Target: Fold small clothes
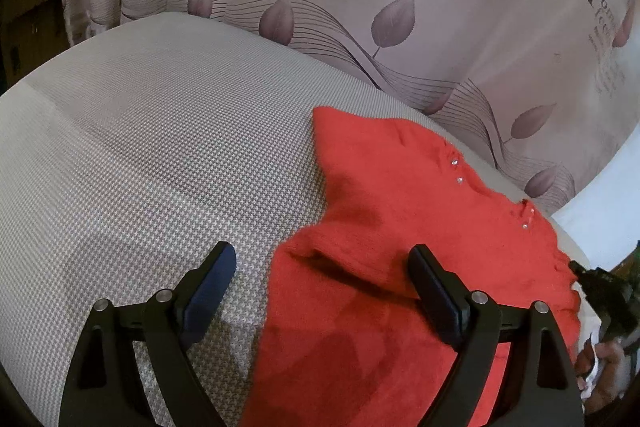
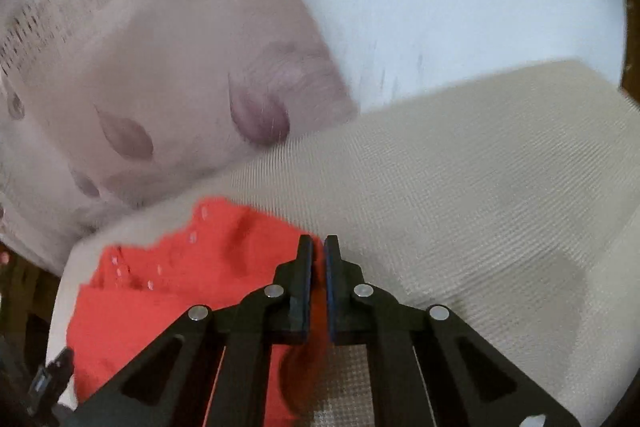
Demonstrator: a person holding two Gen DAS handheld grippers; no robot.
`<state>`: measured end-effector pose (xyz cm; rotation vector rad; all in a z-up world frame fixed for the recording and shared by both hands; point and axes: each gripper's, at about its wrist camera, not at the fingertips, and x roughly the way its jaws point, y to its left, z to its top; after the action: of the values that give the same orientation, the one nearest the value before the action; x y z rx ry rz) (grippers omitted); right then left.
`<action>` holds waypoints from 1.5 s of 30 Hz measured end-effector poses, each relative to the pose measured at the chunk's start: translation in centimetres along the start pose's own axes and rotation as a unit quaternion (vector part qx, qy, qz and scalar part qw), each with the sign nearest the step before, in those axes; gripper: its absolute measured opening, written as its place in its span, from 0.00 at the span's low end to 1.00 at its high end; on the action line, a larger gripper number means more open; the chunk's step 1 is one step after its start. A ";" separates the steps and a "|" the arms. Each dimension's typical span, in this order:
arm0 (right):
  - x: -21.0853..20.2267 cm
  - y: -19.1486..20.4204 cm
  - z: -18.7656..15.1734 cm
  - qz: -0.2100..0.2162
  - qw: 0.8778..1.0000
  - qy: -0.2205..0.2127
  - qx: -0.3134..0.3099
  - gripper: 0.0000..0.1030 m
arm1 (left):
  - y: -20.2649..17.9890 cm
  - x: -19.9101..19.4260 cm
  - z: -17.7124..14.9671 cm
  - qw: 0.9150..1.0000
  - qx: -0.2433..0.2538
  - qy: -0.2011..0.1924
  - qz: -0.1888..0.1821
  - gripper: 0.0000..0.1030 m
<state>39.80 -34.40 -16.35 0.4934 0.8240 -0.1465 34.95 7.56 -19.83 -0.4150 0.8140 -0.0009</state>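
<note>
On the cushion (image 1: 140, 155) lies the red top (image 1: 380, 227); my right hand-held gripper (image 2: 319, 247) pinches its edge, my left hand-held gripper (image 1: 324, 259) gapes empty. Thin fabric could slip free, spoiling the fold.

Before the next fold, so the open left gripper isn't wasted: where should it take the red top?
Probably the red top's near-left edge, where a raised crease lifts off the checked cover. Come from the bare cover side, one finger under; the left gripper already straddles that edge.
</note>
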 end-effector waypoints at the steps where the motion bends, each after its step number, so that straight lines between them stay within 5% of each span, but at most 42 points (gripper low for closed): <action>1: 0.5 0.0 0.0 0.011 1.000 0.009 0.002 0.07 | 0.1 0.0 0.0 1.000 -0.001 0.000 -0.002 0.86; 5: 0.5 -2.4 0.6 0.039 0.996 0.009 0.077 0.11 | 0.1 0.0 0.0 1.000 -0.002 0.000 -0.002 0.86; 9: -3.9 -3.2 -0.7 0.085 0.987 -0.076 0.114 0.12 | 0.1 0.0 0.0 1.000 -0.001 0.001 -0.001 0.86; 12: -4.4 -0.9 -2.0 0.150 0.984 -0.046 0.083 0.12 | 0.0 0.1 0.0 1.000 0.002 0.002 0.003 0.86; 15: -3.0 2.7 -3.7 0.139 0.990 0.017 0.011 0.12 | 0.1 0.1 0.0 1.000 0.001 0.002 0.005 0.86; 18: -1.0 4.4 -5.1 0.067 0.995 0.058 -0.036 0.09 | 0.0 0.1 0.0 1.000 0.002 0.003 0.009 0.86; 22: -1.4 4.4 -5.3 0.057 0.996 0.060 -0.035 0.05 | 0.0 0.1 0.1 1.000 0.001 0.003 0.026 0.86; 25: -4.1 2.7 -5.7 0.104 0.994 0.032 0.028 0.15 | 0.5 -0.4 0.2 1.000 0.002 0.006 -0.007 0.86; 27: -8.4 1.4 -7.4 0.137 0.989 0.005 0.055 0.26 | 0.8 -2.3 0.1 0.998 0.017 0.029 -0.048 0.86; 29: -11.7 0.6 -9.9 0.152 0.987 0.009 0.048 0.49 | 1.3 -5.3 -0.4 0.994 0.034 0.043 -0.092 0.86; 31: -15.4 0.0 -13.9 0.159 0.987 0.021 0.031 0.54 | 1.6 -8.0 -1.4 0.990 0.067 0.060 -0.110 0.86; 38: -22.7 -1.3 -25.5 0.123 0.988 0.090 -0.013 0.55 | 5.7 -16.1 -8.6 0.973 0.123 0.128 -0.150 0.86; 42: -24.2 -2.1 -28.9 0.120 0.989 0.087 -0.001 0.55 | 7.4 -17.7 -12.2 0.967 0.124 0.162 -0.149 0.86; 45: -24.6 -2.0 -30.0 0.151 0.984 0.088 0.017 0.55 | 7.6 -18.9 -13.6 0.964 0.136 0.153 -0.169 0.86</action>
<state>2.52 -23.47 -16.25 0.6641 0.9095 0.1655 11.11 12.68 -17.52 -0.2907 1.0222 -0.5001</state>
